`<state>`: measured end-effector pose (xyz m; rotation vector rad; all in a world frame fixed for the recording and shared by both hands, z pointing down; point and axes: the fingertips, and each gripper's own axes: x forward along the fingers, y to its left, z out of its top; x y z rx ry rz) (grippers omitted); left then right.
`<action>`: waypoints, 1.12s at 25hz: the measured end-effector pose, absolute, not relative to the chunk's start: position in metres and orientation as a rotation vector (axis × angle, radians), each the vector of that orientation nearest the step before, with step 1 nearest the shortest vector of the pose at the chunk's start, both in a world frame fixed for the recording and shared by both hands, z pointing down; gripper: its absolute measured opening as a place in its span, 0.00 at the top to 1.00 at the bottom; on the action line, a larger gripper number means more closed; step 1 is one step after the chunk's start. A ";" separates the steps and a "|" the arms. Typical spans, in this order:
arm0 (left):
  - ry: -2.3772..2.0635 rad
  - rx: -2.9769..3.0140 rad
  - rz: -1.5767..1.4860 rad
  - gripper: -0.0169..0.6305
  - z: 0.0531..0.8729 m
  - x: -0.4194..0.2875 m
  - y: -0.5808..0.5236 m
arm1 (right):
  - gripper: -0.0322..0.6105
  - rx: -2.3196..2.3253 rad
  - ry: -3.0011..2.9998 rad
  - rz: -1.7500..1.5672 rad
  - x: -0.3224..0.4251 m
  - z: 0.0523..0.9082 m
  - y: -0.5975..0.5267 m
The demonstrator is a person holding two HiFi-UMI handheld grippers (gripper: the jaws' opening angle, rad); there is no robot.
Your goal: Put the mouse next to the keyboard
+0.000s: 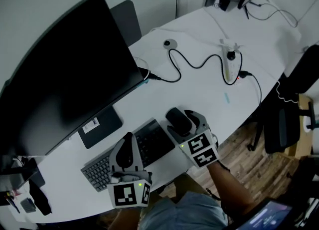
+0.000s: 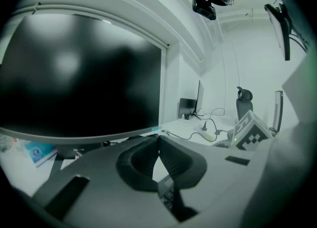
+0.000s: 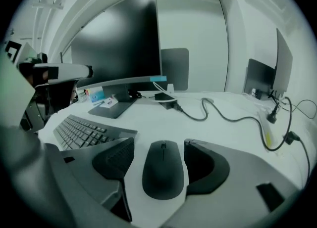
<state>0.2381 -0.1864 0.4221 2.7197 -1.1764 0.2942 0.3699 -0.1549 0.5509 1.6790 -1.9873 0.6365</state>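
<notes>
The black mouse (image 1: 176,119) (image 3: 163,170) lies flat on the white table, just to the right of the dark keyboard (image 1: 153,143) (image 3: 81,130). My right gripper (image 1: 183,122) (image 3: 159,149) straddles the mouse, open. A strip of bare table shows between each pad and the mouse's sides. My left gripper (image 1: 129,140) (image 2: 158,140) hovers over the keyboard's middle, shut and holding nothing. A few keys (image 2: 166,195) show below its touching tips.
A large dark monitor (image 1: 65,74) stands behind the keyboard on a flat base (image 1: 99,124). A black cable (image 1: 192,63) snakes to a white power strip (image 1: 229,64) further back. The table's curved edge (image 1: 249,109) runs at the right, with a dark office chair (image 1: 291,109) beyond.
</notes>
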 end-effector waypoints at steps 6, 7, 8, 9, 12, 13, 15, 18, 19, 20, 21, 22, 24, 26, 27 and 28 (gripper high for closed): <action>-1.275 2.793 0.188 0.97 0.365 0.223 -0.181 | 0.52 1.803 -2.238 0.480 0.340 0.440 -0.165; -1.291 2.798 0.167 0.97 0.354 0.219 -0.180 | 0.55 1.825 -2.276 0.431 0.333 0.420 -0.165; -1.307 2.803 0.145 0.97 0.342 0.214 -0.178 | 0.59 1.842 -2.312 0.383 0.326 0.402 -0.165; -1.325 2.810 0.125 0.97 0.331 0.209 -0.176 | 0.67 1.854 -2.346 0.342 0.317 0.387 -0.164; -1.394 2.832 0.080 0.97 0.302 0.194 -0.173 | 0.92 1.859 -2.425 0.251 0.297 0.357 -0.162; -1.418 2.835 0.060 0.97 0.294 0.189 -0.173 | 0.92 1.857 -2.431 0.208 0.292 0.350 -0.162; -1.464 2.829 0.018 0.97 0.280 0.179 -0.173 | 0.92 1.857 -2.423 0.100 0.283 0.336 -0.162; -1.513 2.825 -0.032 0.97 0.266 0.167 -0.172 | 0.93 1.857 -2.418 -0.004 0.273 0.318 -0.161; -1.523 2.826 -0.047 0.97 0.263 0.164 -0.171 | 0.93 1.860 -2.424 -0.022 0.270 0.312 -0.162; -1.531 2.828 -0.061 0.97 0.260 0.163 -0.170 | 0.93 1.862 -2.429 -0.037 0.269 0.307 -0.162; -1.537 2.832 -0.072 0.97 0.257 0.161 -0.170 | 0.93 1.864 -2.433 -0.051 0.268 0.303 -0.163; -1.540 2.834 -0.081 0.97 0.256 0.160 -0.169 | 0.93 1.866 -2.436 -0.065 0.267 0.299 -0.163; -1.544 2.834 -0.098 0.97 0.253 0.158 -0.166 | 0.93 1.870 -2.440 -0.086 0.266 0.292 -0.161; -1.545 2.835 -0.107 0.97 0.251 0.157 -0.165 | 0.93 1.875 -2.443 -0.097 0.265 0.288 -0.159; -1.542 2.835 -0.111 0.97 0.250 0.158 -0.164 | 0.93 1.877 -2.443 -0.104 0.264 0.286 -0.158; -1.539 2.832 -0.116 0.97 0.250 0.158 -0.164 | 0.93 1.879 -2.442 -0.111 0.264 0.285 -0.157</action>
